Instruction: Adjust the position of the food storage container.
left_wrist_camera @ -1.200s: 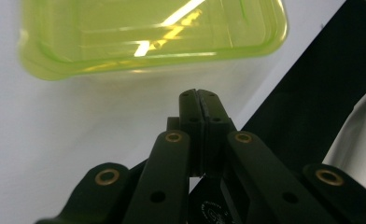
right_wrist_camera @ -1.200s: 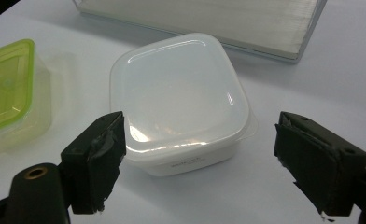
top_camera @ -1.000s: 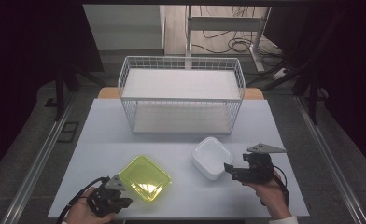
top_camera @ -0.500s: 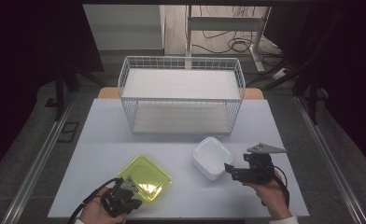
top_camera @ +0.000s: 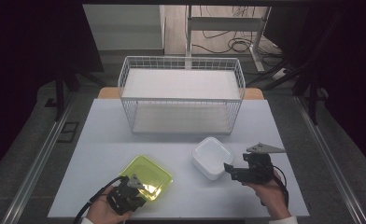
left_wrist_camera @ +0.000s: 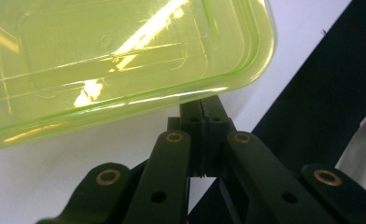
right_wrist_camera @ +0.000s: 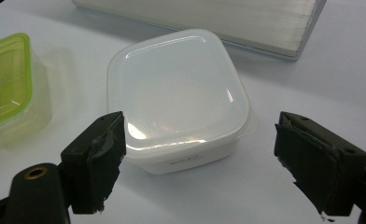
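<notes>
A translucent yellow-green lidded container (top_camera: 146,173) lies at the table's front left. My left gripper (top_camera: 133,182) is at its near edge; in the left gripper view the jaws (left_wrist_camera: 203,109) are pressed together, their tips just under the lid's rim (left_wrist_camera: 125,105), with nothing seen between them. To the right sits a white lidded container (top_camera: 212,157). My right gripper (top_camera: 228,170) is level beside its near right corner. In the right gripper view its jaws (right_wrist_camera: 200,140) stand wide open, with the white container (right_wrist_camera: 176,88) just ahead of them and untouched.
A white wire basket (top_camera: 181,100) with a pale board in its bottom stands at the back middle of the pale table (top_camera: 106,140). The front edge of the table runs close behind both hands. The green container (right_wrist_camera: 3,84) also appears left in the right gripper view.
My left hand has slid right along the front edge, up to the green container's near corner. The right hand and both containers have stayed put.
</notes>
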`<state>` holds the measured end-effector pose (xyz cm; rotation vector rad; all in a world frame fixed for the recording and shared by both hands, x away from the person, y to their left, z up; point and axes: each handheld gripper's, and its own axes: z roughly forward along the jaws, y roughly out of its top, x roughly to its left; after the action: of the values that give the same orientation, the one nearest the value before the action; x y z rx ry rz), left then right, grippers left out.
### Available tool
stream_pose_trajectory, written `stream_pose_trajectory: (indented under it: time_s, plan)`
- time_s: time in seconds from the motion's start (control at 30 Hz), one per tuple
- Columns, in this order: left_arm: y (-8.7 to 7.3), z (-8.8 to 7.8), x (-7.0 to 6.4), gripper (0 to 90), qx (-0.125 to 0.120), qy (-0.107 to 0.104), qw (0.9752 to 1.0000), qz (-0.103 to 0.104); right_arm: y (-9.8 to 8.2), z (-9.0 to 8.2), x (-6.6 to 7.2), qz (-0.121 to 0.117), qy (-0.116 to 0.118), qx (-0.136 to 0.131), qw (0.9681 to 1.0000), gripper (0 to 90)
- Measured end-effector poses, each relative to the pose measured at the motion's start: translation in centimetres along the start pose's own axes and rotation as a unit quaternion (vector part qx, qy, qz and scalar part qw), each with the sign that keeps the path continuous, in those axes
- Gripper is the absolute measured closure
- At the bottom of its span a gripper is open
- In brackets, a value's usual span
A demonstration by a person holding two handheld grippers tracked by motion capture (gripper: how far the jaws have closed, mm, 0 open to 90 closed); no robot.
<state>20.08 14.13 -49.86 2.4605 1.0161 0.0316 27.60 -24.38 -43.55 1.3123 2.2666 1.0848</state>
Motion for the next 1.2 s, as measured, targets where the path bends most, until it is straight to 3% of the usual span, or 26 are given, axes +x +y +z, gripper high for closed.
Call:
stream_pose_trajectory:
  time_s: [0.1,0.4,0.87,1.2]
  plan:
    - [0.5,0.2,-0.1,90.0,-0.007,0.002,0.9999,-0.014,0.0,0.0,-0.1,0.001,-0.001,0.002,1.0,16.6]
    - [1.6,2.0,-1.3,90.0,-0.004,0.02,0.9995,-0.025,-0.1,0.0,-0.2,0.002,-0.003,0.001,1.0,16.6]
    - [3.5,3.0,-1.2,90.0,-0.033,0.033,0.9973,-0.057,-0.1,-0.1,-0.4,0.005,-0.004,0.0,1.0,16.6]
    - [4.1,3.3,-1.2,90.0,-0.048,0.023,0.9965,-0.065,0.1,0.0,-0.3,0.005,0.002,0.0,1.0,16.6]
